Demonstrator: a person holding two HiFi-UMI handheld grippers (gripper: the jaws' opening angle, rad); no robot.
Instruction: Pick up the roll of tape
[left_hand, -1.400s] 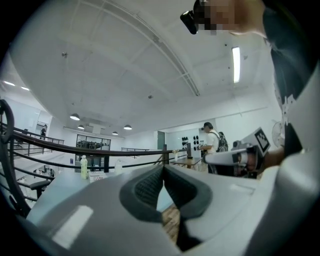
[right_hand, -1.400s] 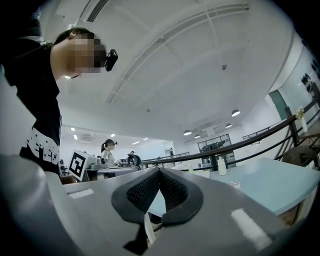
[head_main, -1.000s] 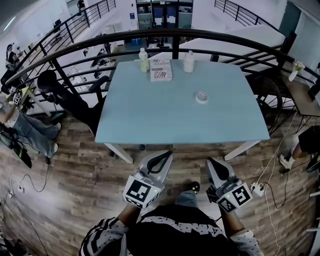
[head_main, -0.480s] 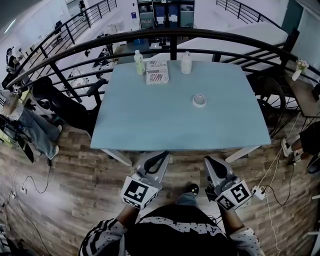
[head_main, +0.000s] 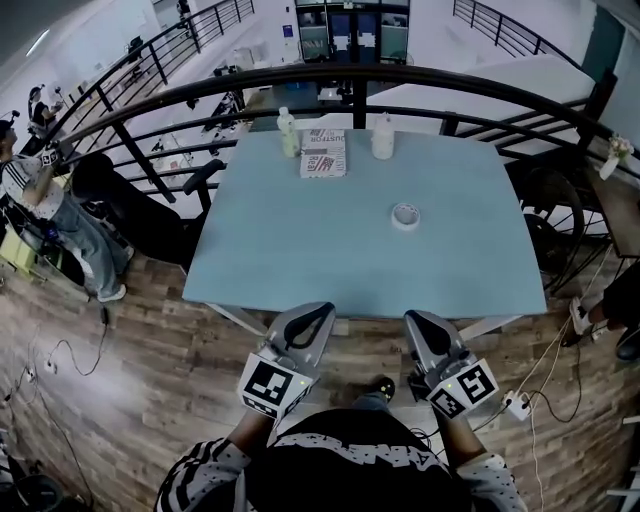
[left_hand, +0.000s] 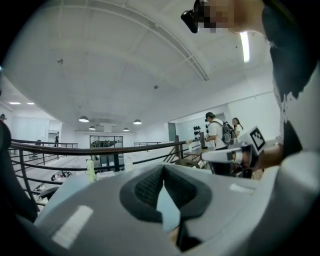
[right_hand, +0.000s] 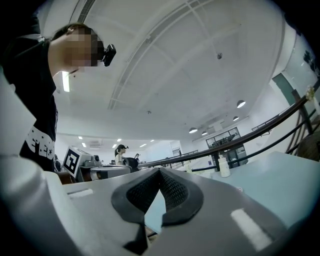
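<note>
The roll of tape (head_main: 405, 215), a small white ring, lies flat on the light blue table (head_main: 300, 260), right of its middle. Both grippers are held low in front of me, side by side, pointing at the table's near edge. My left gripper (head_main: 322, 308) is shut with nothing in it, its tip about at the table's front edge. My right gripper (head_main: 412, 316) is also shut and empty, and the tape lies well beyond it. In the left gripper view the jaws (left_hand: 162, 167) meet at the tip. The same shows in the right gripper view (right_hand: 159, 171).
At the table's far edge stand two bottles (head_main: 288, 133) (head_main: 383, 137) with a printed booklet (head_main: 323, 153) between them. A black curved railing (head_main: 350, 75) runs behind the table. An office chair (head_main: 130, 200) and a person (head_main: 40, 200) are at the left. Cables and a power strip (head_main: 515, 403) lie on the wooden floor.
I have moved closer to the table. Both shut grippers have advanced from over the floor to the table's near edge, and the tape now lies nearer to them.
</note>
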